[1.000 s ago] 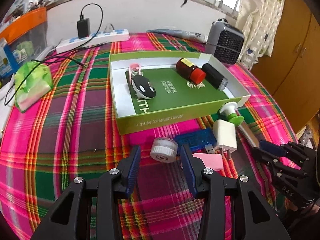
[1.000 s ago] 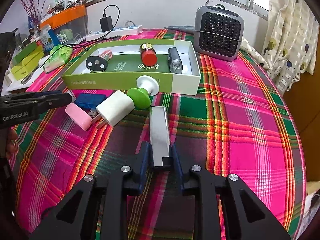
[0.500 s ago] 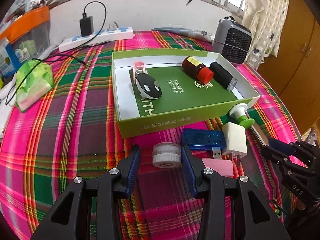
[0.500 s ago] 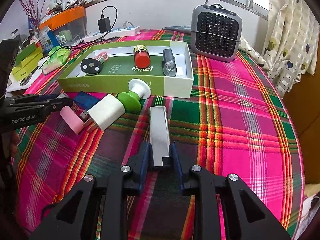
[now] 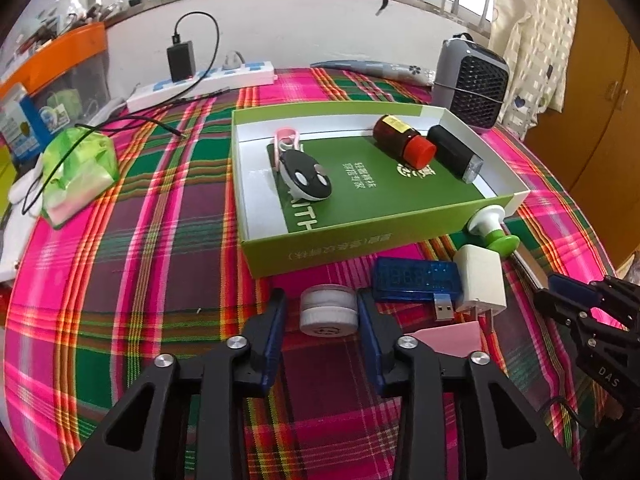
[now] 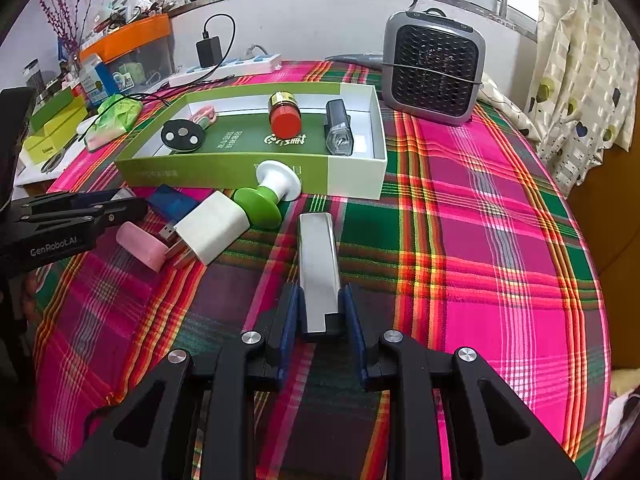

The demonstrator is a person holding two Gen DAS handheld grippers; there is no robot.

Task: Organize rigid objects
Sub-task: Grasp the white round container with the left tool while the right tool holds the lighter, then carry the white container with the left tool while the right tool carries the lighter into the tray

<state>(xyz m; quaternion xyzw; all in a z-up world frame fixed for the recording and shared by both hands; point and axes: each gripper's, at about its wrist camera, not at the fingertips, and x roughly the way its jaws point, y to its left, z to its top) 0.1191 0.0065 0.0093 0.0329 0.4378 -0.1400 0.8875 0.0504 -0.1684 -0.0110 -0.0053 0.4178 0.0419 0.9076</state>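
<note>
The left tongs point down at the checked cloth. Their jaws are closing around a small round white tub that lies on the cloth just in front of the green box. There is a small gap at the left pad and the right pad looks right at the tub.

The right tongs also tilt down and squeeze one end of a long silver bar lying on the cloth near the box.

In the right view, the side of the left tongs reads "GenRobot.AI". The box floor shows white letters "ITH". In the left view, the right tongs read "DAS".
</note>
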